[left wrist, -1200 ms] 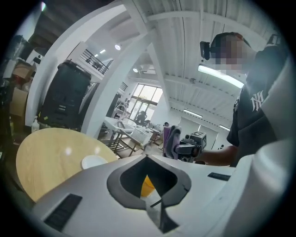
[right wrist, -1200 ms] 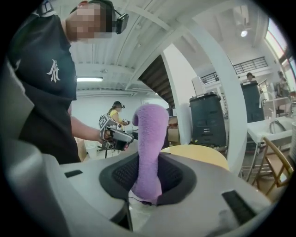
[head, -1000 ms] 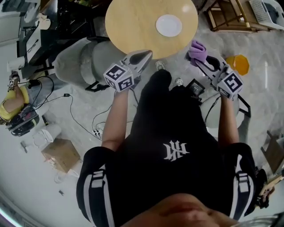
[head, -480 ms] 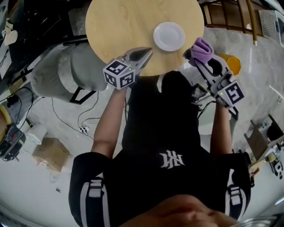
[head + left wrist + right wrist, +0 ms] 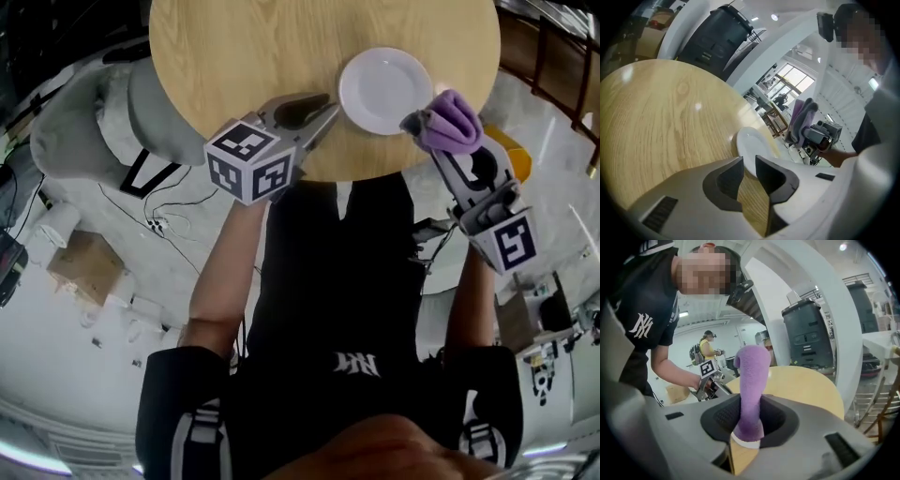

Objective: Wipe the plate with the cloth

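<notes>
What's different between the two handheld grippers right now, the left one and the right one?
The left gripper has its jaws apart, just opened, with nothing gripped between them; the right gripper has its jaws shut on a purple cloth. The left gripper sits near the left edge of the plate, the right gripper at its right edge. Both carry a marker cube and point toward the plate.

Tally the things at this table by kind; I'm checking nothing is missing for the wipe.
Plate: 1
Cloth: 1, purple, clamped in the right tongs
Table: 1
Tongs: 2; the left tongs have just been opening, nothing between them
Total: 5
</notes>
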Motion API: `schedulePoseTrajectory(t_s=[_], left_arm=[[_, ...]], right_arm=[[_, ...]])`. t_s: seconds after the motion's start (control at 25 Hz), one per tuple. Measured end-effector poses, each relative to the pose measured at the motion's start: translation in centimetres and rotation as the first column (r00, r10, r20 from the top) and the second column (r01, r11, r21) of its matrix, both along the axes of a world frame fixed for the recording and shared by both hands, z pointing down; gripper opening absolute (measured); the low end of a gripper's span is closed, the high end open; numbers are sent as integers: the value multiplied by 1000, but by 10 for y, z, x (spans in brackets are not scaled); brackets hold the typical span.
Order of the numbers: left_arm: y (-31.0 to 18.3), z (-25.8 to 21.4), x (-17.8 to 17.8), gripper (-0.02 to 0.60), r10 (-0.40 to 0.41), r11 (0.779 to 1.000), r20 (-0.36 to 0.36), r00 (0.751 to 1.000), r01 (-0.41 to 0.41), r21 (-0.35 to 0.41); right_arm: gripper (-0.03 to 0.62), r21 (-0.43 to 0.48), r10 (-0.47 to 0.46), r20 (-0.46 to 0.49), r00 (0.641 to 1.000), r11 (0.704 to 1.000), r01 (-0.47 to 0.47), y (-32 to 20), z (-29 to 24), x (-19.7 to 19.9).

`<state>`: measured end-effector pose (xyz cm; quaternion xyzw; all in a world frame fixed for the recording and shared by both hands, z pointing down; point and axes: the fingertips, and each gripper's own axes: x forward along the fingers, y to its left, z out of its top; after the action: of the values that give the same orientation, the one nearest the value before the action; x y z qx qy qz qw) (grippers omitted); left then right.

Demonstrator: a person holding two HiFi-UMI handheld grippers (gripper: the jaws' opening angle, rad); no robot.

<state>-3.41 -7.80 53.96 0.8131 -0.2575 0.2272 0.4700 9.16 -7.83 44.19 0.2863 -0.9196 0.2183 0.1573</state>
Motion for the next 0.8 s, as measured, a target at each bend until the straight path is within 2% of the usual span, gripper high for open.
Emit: schedulePoseTrajectory(t_s=[0.16, 0.2, 0.24, 0.36, 0.4, 0.6, 0.64, 0.8], left_arm=[[-4, 2, 5, 106, -38, 999, -12, 999, 37, -20], [-6, 2, 7, 170, -53, 998, -22, 998, 53, -28], [-8, 2, 8, 186, -63, 997, -19, 998, 62, -34], [-10, 10, 8, 186, -47, 998, 34, 998, 48, -41], [-11, 12, 9, 182, -39, 998, 51, 998, 41, -42], [-13, 18, 13, 83, -33, 998, 112, 993, 39, -58], [-11, 19, 13, 58, -29, 997, 119, 992, 37, -64], [-9, 20, 13, 53, -32, 996, 125, 992, 42, -77]], right_arm=[[103, -6, -21, 12, 1000, 1000, 21, -2, 16, 1], [103, -6, -29, 14, 999, 1000, 29, -2, 20, 0], [103, -6, -37, 12, 999, 999, 37, -2, 24, -1], [103, -13, -53, 16, 998, 999, 53, -1, 34, -2], [103, -15, -55, 20, 998, 998, 56, -2, 36, -3], [103, -30, -46, 32, 998, 998, 47, -10, 38, -5], [103, -56, -32, 35, 999, 998, 34, -13, 39, -7], [101, -240, -9, 107, 994, 970, 35, -24, 44, -32]])
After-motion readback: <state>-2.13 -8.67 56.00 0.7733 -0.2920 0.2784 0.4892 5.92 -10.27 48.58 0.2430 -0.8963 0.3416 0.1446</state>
